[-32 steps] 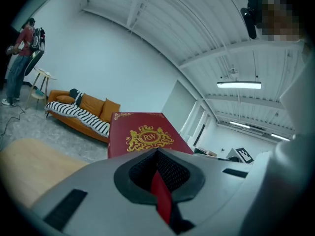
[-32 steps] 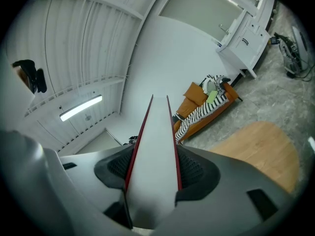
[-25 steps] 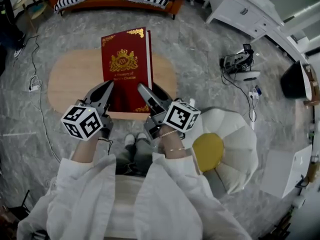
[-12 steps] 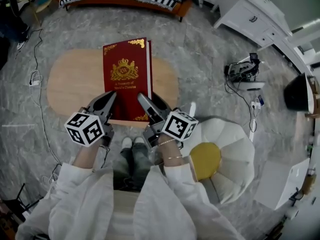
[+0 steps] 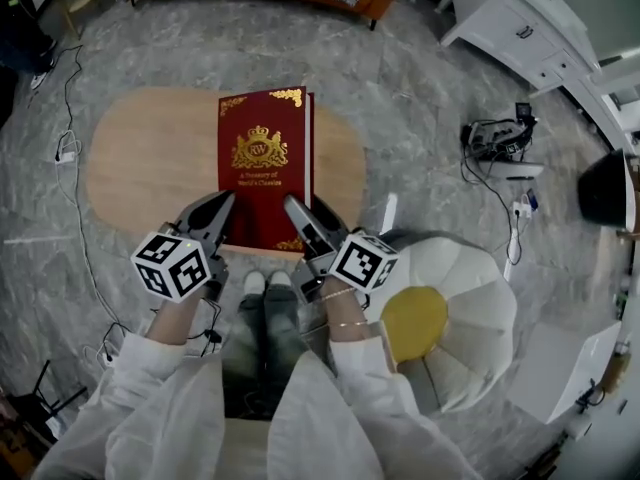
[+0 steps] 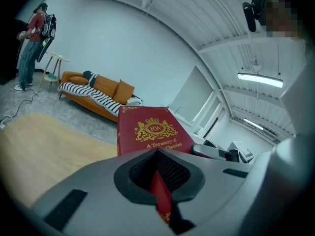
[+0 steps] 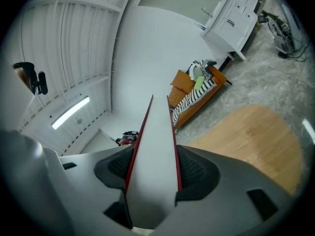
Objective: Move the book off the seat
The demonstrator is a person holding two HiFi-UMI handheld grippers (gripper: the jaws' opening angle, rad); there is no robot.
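The book [image 5: 262, 168] has a dark red cover, smooth with a low sheen, stamped with bright gold ornament; its page block is plain white paper, matt. The counter [image 5: 140, 168] is pale wood, matt and smooth. The floor [image 5: 400, 88] looks like grey veined stone. The left gripper [image 5: 222, 206] and right gripper [image 5: 295, 208] have jaws of smooth, matt grey plastic, with black pads [image 6: 173, 173] of finely ridged, rubber-like texture. The seat [image 5: 470, 298] is white and padded, covering undetermined; its yellow cushion [image 5: 415, 318] looks like matt cloth.

Bright, even white light fills every view, and shadows are faint. A long white ceiling tube lamp [image 6: 260, 79] glares at two o'clock in the left gripper view. Fisheye bending blackens all corners, and the nearest foreground is soft.
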